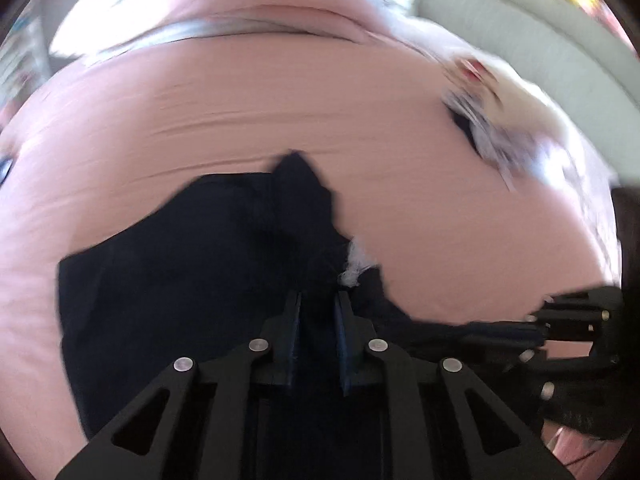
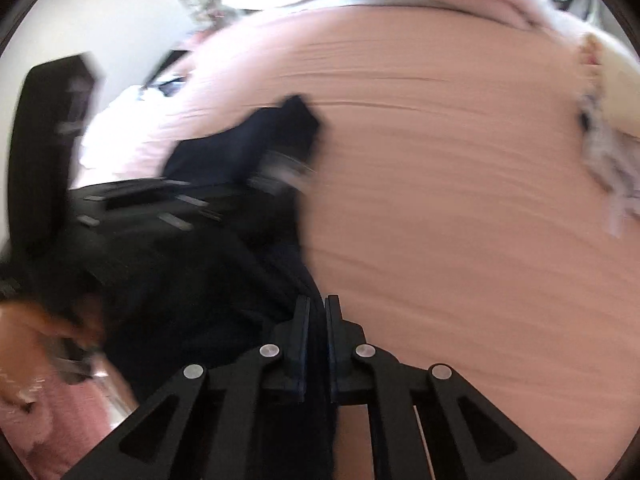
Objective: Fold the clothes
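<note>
Though both pictures are smeared with blur, the count is easy: one dark navy garment [image 1: 192,280], two grippers, one pink bedsheet [image 1: 280,100] beneath it all.

The left gripper [image 1: 318,300] has its jaws drawn near each other with a narrow gap, and the dark cloth fills that gap, so it is clenched on the garment's near edge. A small white tag [image 1: 354,266] pokes out at about one o'clock from its tips. The right gripper [image 2: 318,306] has its jaws pressed almost together with a thin fold of the same dark cloth pinched between them. In the left view the right gripper's fingers [image 1: 516,330] reach in from three o'clock, gripping a stretched corner of the cloth.

The garment [image 2: 224,280] lies mostly flat on the bed, spread toward nine o'clock of the left gripper, with a rumpled peak rising at twelve o'clock. It is so dark that I cannot tell seams or shape.

Farther out, at one to two o'clock in the left view, a heap of white and patterned laundry [image 1: 500,120] sits on the sheet, well apart from the garment, and beyond it a grey-green padded headboard [image 1: 540,40].
</note>
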{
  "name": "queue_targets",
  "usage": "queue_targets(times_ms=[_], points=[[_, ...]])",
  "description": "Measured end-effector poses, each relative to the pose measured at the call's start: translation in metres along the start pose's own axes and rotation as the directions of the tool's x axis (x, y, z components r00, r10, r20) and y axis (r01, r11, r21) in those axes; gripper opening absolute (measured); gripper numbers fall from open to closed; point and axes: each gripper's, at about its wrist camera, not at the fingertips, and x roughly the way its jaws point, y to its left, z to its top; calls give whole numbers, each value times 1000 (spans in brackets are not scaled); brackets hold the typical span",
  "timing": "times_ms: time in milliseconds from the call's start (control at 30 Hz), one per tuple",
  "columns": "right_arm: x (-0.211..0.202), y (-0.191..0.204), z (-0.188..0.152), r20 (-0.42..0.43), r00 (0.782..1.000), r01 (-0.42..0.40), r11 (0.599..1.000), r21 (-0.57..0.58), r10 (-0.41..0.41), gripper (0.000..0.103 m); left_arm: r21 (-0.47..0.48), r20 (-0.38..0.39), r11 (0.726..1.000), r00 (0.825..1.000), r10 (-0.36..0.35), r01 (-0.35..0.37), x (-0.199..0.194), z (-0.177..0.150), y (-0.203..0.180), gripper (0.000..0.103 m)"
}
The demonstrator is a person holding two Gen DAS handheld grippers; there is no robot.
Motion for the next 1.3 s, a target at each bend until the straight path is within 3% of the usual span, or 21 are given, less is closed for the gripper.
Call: queue_targets(times_ms=[100, 200, 267, 367, 400, 500, 633, 700, 767, 867, 967, 1100, 1200, 1233, 1300], points=[[4, -9, -3, -77, 996, 47, 999, -21, -49, 5, -107, -1, 993, 998, 56, -56, -9, -11, 27, 13], [-2, -17, 2, -127, 992, 0, 1000, -13, -1, 6, -192, -9, 981, 1000, 14, -16, -23, -26, 48, 14], [-9, -26, 5, -89, 994, -58, 998, 24, 60, 7, -218, 19, 974, 998, -62, 65, -33, -29, 50, 14], [-19, -37, 13, 10, 991, -130, 988, 79, 130, 24, -188, 85, 962, 979, -184, 198, -40, -24, 35, 19], [-12, -37, 19, 31, 989, -146, 986, 76, 145, 24, -174, 90, 962, 976, -199, 212, -39, -22, 28, 23], [18, -26, 36, 43, 982, -186, 981, 47, 184, 24, -165, 51, 962, 976, -211, 216, -30, -18, 21, 23], [34, -13, 39, 70, 962, -267, 963, 40, 264, 24, -157, 4, 965, 977, -214, 212, -28, -36, 16, 23], [36, 3, 38, 79, 960, -270, 963, -19, 270, 17, -154, -18, 969, 980, -198, 193, -24, -40, 18, 23], [30, 16, 34, 89, 972, -214, 975, -65, 219, 8, -172, -32, 968, 981, -191, 183, -25, -45, 26, 23], [9, 15, 28, 116, 985, -120, 988, -95, 131, 6, -190, -30, 967, 983, -179, 170, -27, -45, 36, 23], [-14, -12, 26, 143, 990, 3, 999, -32, 2, 6, -168, -44, 979, 991, -128, 119, -24, -41, 43, 23], [-34, -69, 18, 126, 976, 161, 978, 136, -178, 6, -153, -52, 982, 991, -123, 113, -22, -48, 60, 23], [-39, -102, 18, 97, 945, 287, 932, 221, -314, 6, -189, -19, 970, 987, -159, 153, -19, -53, 67, 23], [-40, -106, 20, 102, 940, 296, 927, 228, -326, 6, -200, -10, 967, 987, -160, 155, -19, -54, 68, 23], [-46, -113, 23, 129, 958, 219, 942, 254, -257, 9, -199, -3, 969, 989, -148, 145, -24, -58, 70, 23]])
